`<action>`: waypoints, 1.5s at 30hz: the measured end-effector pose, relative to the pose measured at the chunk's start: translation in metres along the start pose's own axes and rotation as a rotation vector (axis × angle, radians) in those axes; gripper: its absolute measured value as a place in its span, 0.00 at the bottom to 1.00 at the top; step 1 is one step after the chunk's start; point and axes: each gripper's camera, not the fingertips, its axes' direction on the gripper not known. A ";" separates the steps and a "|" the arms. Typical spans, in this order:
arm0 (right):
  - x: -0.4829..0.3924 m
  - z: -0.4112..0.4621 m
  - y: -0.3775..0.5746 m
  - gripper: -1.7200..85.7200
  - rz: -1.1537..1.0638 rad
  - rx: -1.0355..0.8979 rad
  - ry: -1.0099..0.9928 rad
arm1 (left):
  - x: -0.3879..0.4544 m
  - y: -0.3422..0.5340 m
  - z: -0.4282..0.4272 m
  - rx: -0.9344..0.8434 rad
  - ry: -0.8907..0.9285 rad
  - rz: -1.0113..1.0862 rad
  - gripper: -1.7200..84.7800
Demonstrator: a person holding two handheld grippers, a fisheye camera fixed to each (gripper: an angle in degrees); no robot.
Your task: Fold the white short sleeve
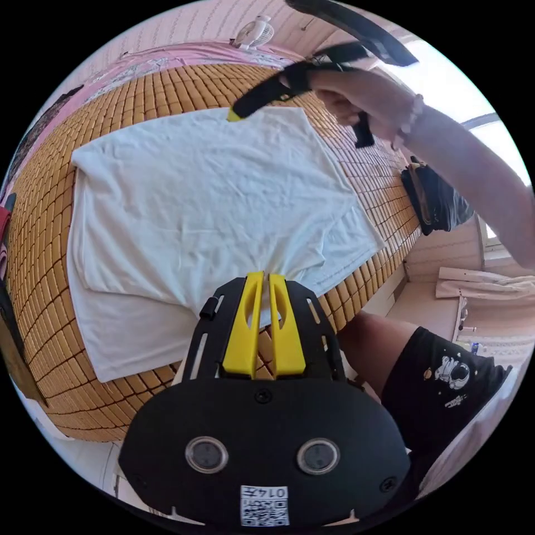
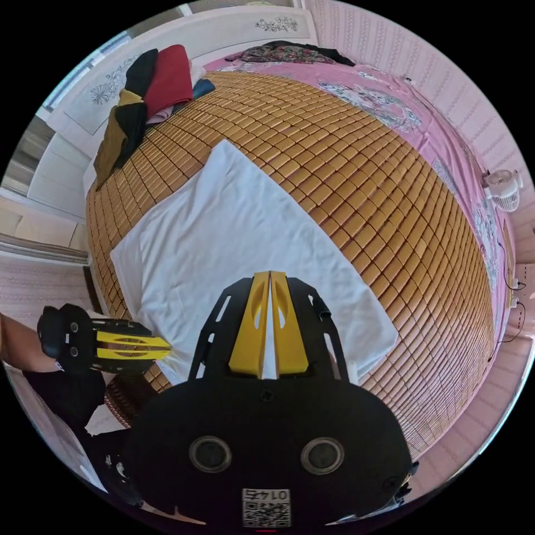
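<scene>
The white short-sleeve shirt (image 1: 206,195) lies spread flat on a bamboo mat (image 1: 167,89), one side folded over so a layer edge runs along it. My left gripper (image 1: 266,277) is shut on the shirt's near edge; the cloth puckers at the tips and shows between the jaws. It also appears at the shirt's (image 2: 239,234) edge, the left gripper (image 2: 166,348) lying level. A hand holds my right gripper (image 1: 234,115) with its tip at the shirt's far edge. The right gripper (image 2: 270,274) has its jaws together over the cloth; I cannot tell if cloth is pinched.
A pile of red, black and mustard clothes (image 2: 145,89) sits at one mat corner, and a dark garment (image 2: 290,53) on the pink sheet (image 2: 390,106). A small fan (image 2: 504,189) stands by the wall. A black bag (image 1: 434,200) and the person's leg (image 1: 379,345) are beside the bed edge.
</scene>
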 end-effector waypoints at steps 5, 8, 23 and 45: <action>-0.014 0.050 -0.033 0.02 -0.040 -0.160 0.081 | 0.022 0.026 0.008 0.106 -0.096 0.105 0.01; -0.012 0.051 -0.037 0.02 -0.028 -0.175 0.058 | 0.033 0.037 0.014 0.136 -0.154 0.162 0.01; 0.002 0.072 -0.105 0.01 -0.100 -0.327 0.161 | 0.023 0.061 0.030 0.141 -0.034 0.122 0.01; 0.048 0.038 0.019 0.01 0.192 0.037 -0.013 | 0.019 0.127 0.051 0.260 -0.032 0.230 0.01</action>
